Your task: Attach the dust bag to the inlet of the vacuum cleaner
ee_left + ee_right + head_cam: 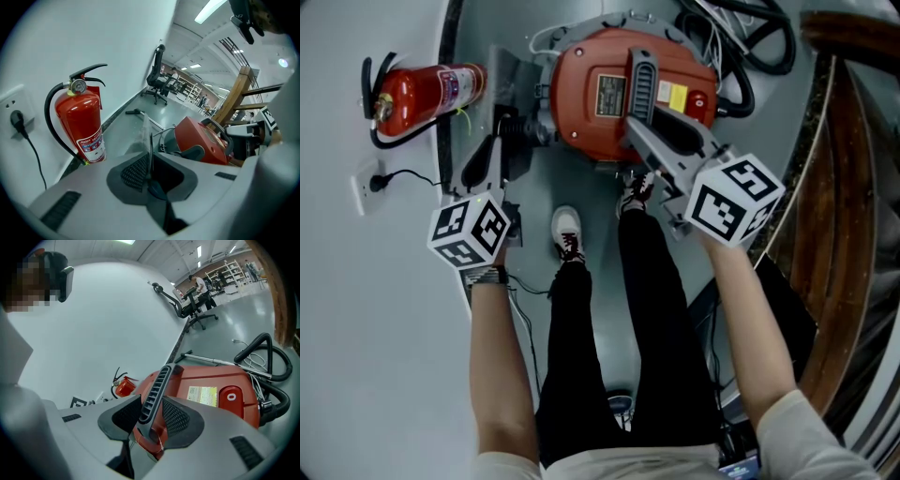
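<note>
A red vacuum cleaner [591, 103] lies on the grey floor in front of my feet. My right gripper [645, 127] is shut on its dark ribbed handle [640, 80]. In the right gripper view the handle [157, 394] runs between the two pads of the right gripper [150, 420] over the vacuum's red body [211, 385]. To the vacuum's left, my left gripper [504, 131] holds the grey dust bag [508, 80] beside the body. In the left gripper view, the left gripper [150, 176] is shut on the bag's thin sheet [146, 136], which stands edge-on, with the vacuum [199, 138] to the right.
A red fire extinguisher [427, 94] stands by the wall at left, near a wall socket with a black plug [373, 183]. Black hose and cables [741, 47] coil behind the vacuum. A wooden rail [853, 141] runs along the right. My shoes [567, 230] are just short of the vacuum.
</note>
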